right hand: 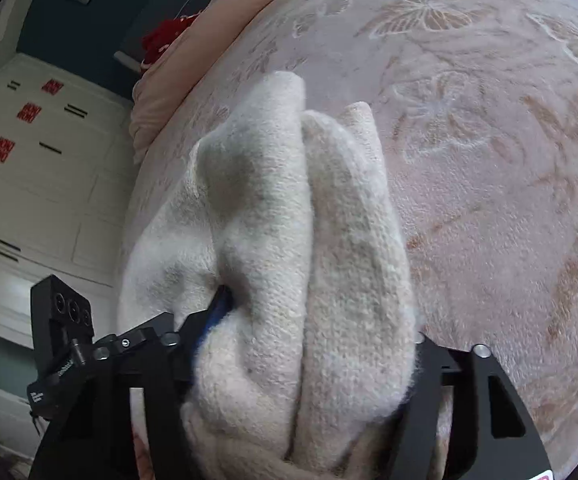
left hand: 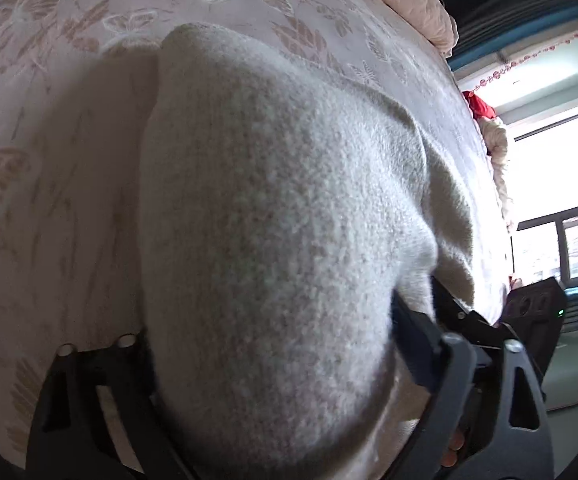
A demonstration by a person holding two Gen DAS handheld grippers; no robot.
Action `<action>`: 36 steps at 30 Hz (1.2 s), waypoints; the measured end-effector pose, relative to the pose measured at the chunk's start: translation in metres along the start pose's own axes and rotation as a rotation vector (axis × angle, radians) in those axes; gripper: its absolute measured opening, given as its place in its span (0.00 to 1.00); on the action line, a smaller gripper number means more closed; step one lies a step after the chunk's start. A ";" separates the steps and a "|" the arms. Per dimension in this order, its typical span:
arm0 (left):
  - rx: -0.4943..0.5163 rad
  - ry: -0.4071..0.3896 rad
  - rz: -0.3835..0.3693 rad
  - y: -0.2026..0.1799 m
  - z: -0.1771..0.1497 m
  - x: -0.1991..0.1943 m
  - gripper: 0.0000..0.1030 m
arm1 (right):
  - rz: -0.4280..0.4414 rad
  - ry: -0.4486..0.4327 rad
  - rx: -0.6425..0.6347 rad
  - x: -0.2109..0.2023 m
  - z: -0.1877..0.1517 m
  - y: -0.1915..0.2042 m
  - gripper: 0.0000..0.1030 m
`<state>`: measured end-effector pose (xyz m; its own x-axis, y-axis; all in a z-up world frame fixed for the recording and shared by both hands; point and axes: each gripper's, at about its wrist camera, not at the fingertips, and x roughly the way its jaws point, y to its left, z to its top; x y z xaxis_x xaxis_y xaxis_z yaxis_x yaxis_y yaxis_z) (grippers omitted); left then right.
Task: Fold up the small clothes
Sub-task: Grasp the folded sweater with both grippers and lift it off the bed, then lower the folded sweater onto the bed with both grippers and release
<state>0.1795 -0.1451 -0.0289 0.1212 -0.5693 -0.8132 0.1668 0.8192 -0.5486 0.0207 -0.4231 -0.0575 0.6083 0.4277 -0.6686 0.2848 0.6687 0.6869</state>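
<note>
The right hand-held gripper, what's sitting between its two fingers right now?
A bunched fold of the cream knit garment fills the gap of the right hand-held gripper, lying over the pink butterfly bedspread. The right wrist view shows it.

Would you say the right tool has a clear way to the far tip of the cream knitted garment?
Probably not: the right tool is full of bunched cream knitted garment, whose far tip lies beyond on the butterfly-patterned bedspread.

1. A bed with a pale pink, butterfly-patterned cover [left hand: 69, 208] carries everything.
2. A cream knitted garment [left hand: 273, 240] lies bunched on it, filling the space between both tongs' fingers.
3. A peach quilt [right hand: 193, 60] lies beyond the tongs, at the bed's far edge.
</note>
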 end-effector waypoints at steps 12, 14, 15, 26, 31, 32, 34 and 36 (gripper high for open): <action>0.211 -0.025 -0.123 -0.080 -0.042 -0.116 0.51 | 0.039 -0.190 -0.128 -0.153 -0.058 0.095 0.38; 0.294 -0.092 -0.162 -0.106 -0.057 -0.158 0.51 | 0.032 -0.268 -0.201 -0.192 -0.070 0.121 0.38; 0.320 -0.115 -0.174 -0.113 -0.060 -0.171 0.51 | 0.033 -0.320 -0.248 -0.215 -0.077 0.141 0.38; 0.625 -0.615 -0.288 -0.177 -0.096 -0.413 0.57 | 0.224 -0.716 -0.645 -0.351 -0.128 0.321 0.40; 0.674 -0.792 -0.273 -0.165 -0.093 -0.489 0.63 | 0.332 -0.756 -0.760 -0.356 -0.125 0.387 0.43; 0.687 -0.823 -0.263 -0.161 -0.092 -0.499 0.66 | 0.342 -0.751 -0.773 -0.351 -0.122 0.396 0.44; 0.716 -0.866 -0.219 -0.150 -0.087 -0.510 0.72 | 0.358 -0.731 -0.796 -0.337 -0.114 0.412 0.45; 0.729 -0.872 -0.177 -0.136 -0.079 -0.507 0.76 | 0.359 -0.687 -0.802 -0.314 -0.104 0.422 0.47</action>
<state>0.0183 0.0378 0.4425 0.6284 -0.7594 -0.1687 0.7411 0.6503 -0.1672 -0.1272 -0.2117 0.4128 0.9105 0.4136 0.0020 -0.3999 0.8790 0.2598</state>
